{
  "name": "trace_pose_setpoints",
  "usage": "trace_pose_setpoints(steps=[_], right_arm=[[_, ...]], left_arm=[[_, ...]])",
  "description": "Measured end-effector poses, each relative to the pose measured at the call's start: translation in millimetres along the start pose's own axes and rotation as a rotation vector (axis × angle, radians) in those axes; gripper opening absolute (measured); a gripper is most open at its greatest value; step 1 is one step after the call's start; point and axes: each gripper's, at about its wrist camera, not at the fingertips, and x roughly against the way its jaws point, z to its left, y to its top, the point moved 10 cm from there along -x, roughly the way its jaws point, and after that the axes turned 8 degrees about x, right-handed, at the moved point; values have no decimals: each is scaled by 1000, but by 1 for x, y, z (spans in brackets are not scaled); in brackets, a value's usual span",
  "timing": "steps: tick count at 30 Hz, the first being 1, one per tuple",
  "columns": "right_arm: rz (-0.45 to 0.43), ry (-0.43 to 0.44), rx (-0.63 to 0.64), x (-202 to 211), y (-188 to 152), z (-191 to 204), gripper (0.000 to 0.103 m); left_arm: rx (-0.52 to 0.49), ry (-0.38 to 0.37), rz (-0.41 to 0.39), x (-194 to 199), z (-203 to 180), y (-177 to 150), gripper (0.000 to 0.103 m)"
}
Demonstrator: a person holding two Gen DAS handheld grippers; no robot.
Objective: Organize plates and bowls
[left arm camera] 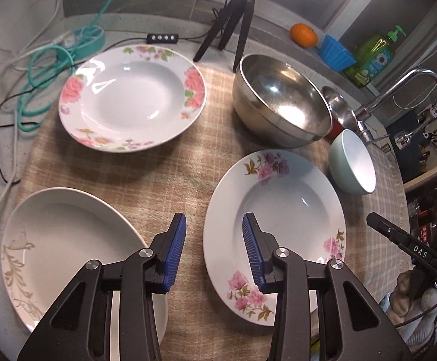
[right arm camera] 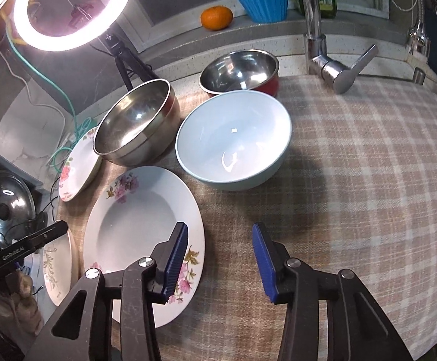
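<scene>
Three plates, three bowls, all upright and empty on plaid cloth. Cream plate point(left arm camera: 67, 240) with gold vine, near left. Purple-flowered plate point(left arm camera: 278, 225) beside it. Pink-rose plate point(left arm camera: 134, 96) farther back. Large steel bowl point(left arm camera: 281, 99) behind; pale blue bowl point(right arm camera: 233, 138) just beside it; red-sided steel bowl point(right arm camera: 241, 70) rearmost.

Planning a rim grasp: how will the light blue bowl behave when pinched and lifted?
The light blue bowl looks glazed and glossy, so it is probably slippery between pads. It seems to be ceramic: likely stiff, fairly heavy, and breakable. Its rounded sides suggest it may tilt if pinched at one edge.
</scene>
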Motion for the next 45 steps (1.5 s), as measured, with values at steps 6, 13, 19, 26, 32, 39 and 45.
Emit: trace_pose_setpoints(steps=[6, 13, 19, 26, 32, 39, 45], right_arm=[[43, 32, -21, -16, -5, -1, 39], [85, 70, -51, -32, -9, -1, 30], [103, 96, -61, -39, -11, 4, 26], [118, 125, -72, -45, -14, 8, 23], [126, 145, -69, -47, -14, 12, 21], [135, 162, -60, -50, -14, 17, 18], [142, 166, -60, -52, -15, 20, 17]], left_arm=[[15, -4, 37, -14, 2, 1, 31], [21, -4, 69, -24, 4, 2, 27], [25, -1, 88, -31, 3, 2, 24], [23, -6, 107, -36, 2, -1, 18], [20, -4, 110, -37, 2, -2, 17], [14, 0, 110, -38, 2, -2, 17], [10, 0, 111, -38, 1, -2, 17]])
